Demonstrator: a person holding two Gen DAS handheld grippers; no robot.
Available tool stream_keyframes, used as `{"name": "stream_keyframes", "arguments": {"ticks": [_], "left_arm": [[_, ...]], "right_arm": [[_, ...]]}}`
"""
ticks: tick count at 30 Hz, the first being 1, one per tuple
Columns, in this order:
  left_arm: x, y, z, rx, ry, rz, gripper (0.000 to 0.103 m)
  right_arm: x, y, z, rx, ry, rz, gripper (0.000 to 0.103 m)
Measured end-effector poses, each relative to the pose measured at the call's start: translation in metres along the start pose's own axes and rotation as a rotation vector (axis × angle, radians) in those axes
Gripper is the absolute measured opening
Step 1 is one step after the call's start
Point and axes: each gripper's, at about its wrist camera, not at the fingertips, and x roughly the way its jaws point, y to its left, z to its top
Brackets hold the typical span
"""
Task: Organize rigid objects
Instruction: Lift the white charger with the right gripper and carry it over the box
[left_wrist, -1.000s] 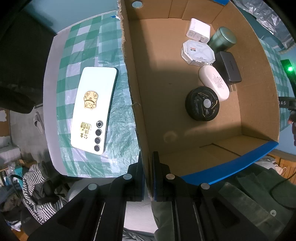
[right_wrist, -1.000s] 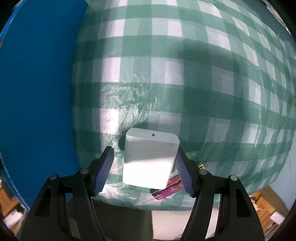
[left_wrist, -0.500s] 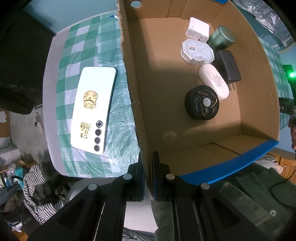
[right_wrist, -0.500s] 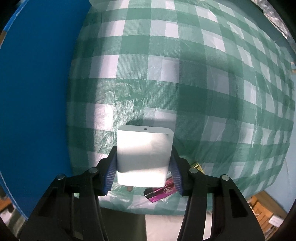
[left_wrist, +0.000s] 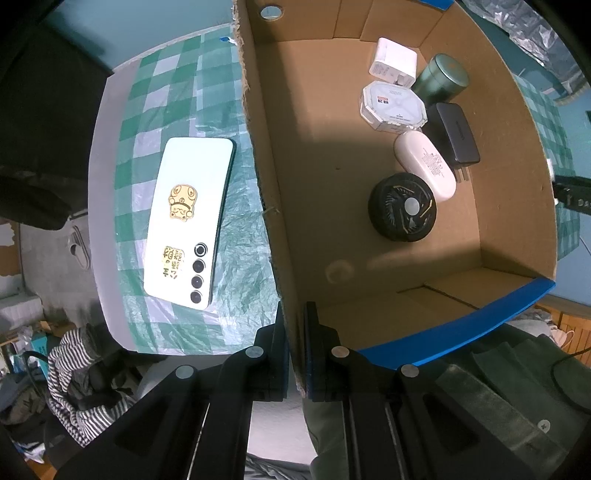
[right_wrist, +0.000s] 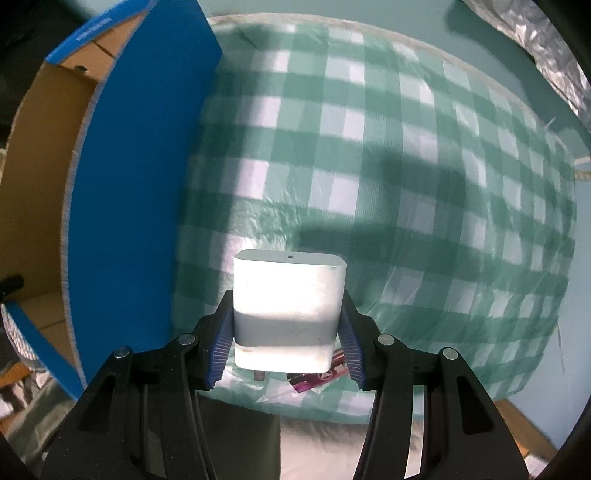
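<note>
My right gripper (right_wrist: 284, 343) is shut on a white charger block (right_wrist: 288, 306) and holds it above the green checked tablecloth (right_wrist: 406, 177), beside the box's blue outer wall (right_wrist: 129, 206). My left gripper (left_wrist: 294, 347) is shut on the near-left wall of the cardboard box (left_wrist: 273, 192). Inside the box lie a black round fan (left_wrist: 402, 206), a white oval case (left_wrist: 424, 166), a black adapter (left_wrist: 456, 133), a white octagonal box (left_wrist: 393, 107), a white charger (left_wrist: 393, 61) and a green can (left_wrist: 441, 79). A white phone (left_wrist: 190, 221) lies face down on the cloth left of the box.
A small magenta wrapper (right_wrist: 317, 378) lies on the cloth under the held block. Striped clothing (left_wrist: 77, 384) and clutter lie below the table's near edge. Crinkled foil (right_wrist: 554, 48) sits at the far right.
My right gripper closed on the white charger block and lifted it, swinging so the box's blue wall and open top come into view. The left gripper has stayed on the box wall.
</note>
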Motion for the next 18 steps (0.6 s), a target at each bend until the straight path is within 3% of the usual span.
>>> {"name": "stream_keyframes", "arguments": {"ticks": [10,18], "left_arm": [[-0.002,-0.002,0.002,0.009,0.001,0.004,0.007],[-0.003,-0.002,0.003,0.011,-0.002,0.005,0.007]], "right_arm": [[-0.053,0.016,0.011,-0.057,-0.070,0.031,0.052],[-0.088,0.038,0.046,-0.137,-0.116,0.047,0.052]]}}
